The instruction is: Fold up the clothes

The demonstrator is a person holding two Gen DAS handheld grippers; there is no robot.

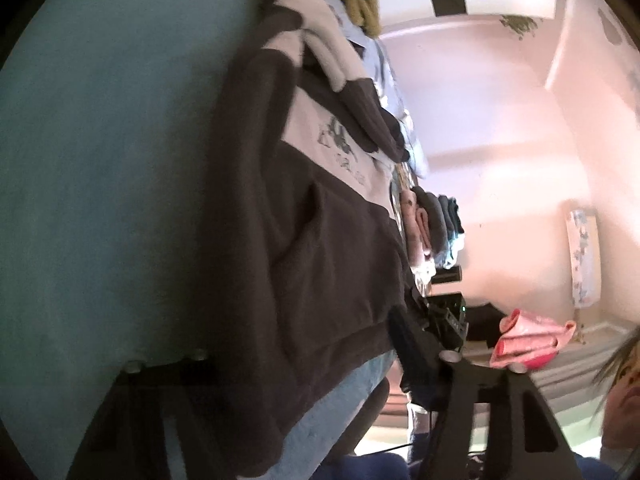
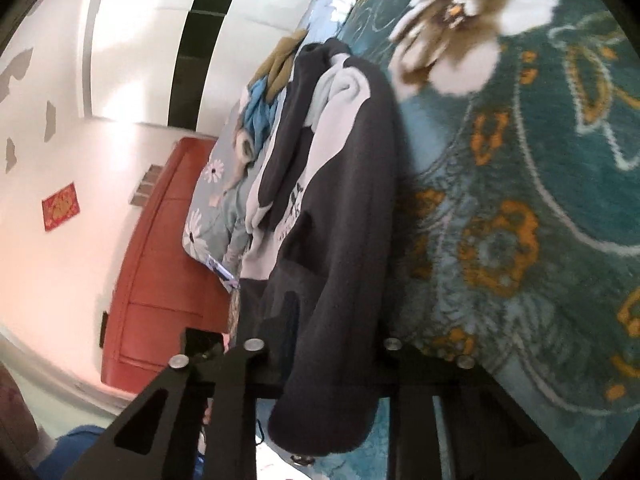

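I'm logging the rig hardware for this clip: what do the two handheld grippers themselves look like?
Both are matte black. The left gripper and right gripper each have two flat, wedge-shaped fingers with elongated cut-out slots and a pair of round silver bolts near the tips. No markings are readable.

1. The left gripper (image 1: 320,364) has matte black plastic fingers (image 1: 500,420), flat and angular, with slot cut-outs.
2. Round silver screws (image 1: 450,357) cap each fingertip.
3. The right gripper (image 2: 320,354) has matching black fingers (image 2: 192,412) with silver screw heads (image 2: 254,345).
4. Blue fabric (image 2: 76,444) of the person's clothing shows beneath.
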